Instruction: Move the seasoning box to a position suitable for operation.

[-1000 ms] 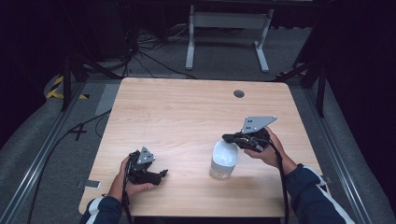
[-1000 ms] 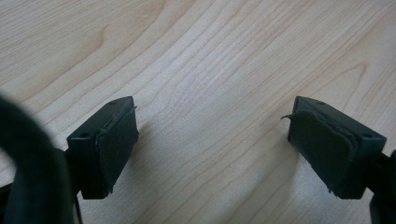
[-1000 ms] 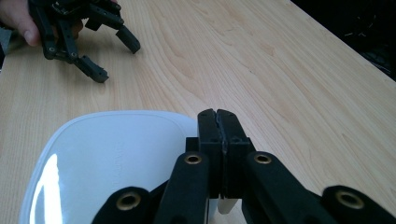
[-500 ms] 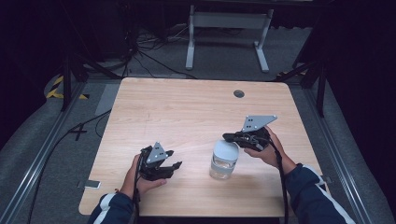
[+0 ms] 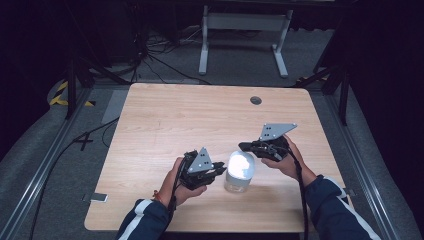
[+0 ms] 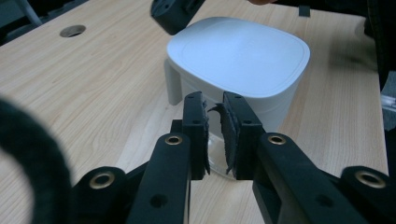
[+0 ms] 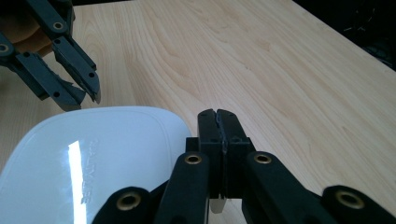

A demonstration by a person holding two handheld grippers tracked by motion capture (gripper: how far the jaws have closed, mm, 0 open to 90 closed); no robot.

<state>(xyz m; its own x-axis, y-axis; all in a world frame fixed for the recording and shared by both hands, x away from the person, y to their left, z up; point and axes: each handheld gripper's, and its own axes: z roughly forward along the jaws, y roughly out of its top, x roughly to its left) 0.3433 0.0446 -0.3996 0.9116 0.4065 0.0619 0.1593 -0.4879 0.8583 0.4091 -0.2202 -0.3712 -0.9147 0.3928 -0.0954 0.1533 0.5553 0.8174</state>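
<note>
My left gripper (image 5: 214,172), jaws just closing to a narrow gap with nothing between them, has the white-lidded container (image 5: 239,171) at three o'clock on the worktop (image 5: 165,120). My right gripper (image 5: 245,147), at the container's one o'clock, pinches a lid tab.

One white-lidded container (image 5: 239,171) on my table (image 5: 200,120). Two grippers in my hands: left gripper (image 5: 218,170), right gripper (image 5: 243,146). One round hole (image 5: 256,100) in tabletop.
</note>
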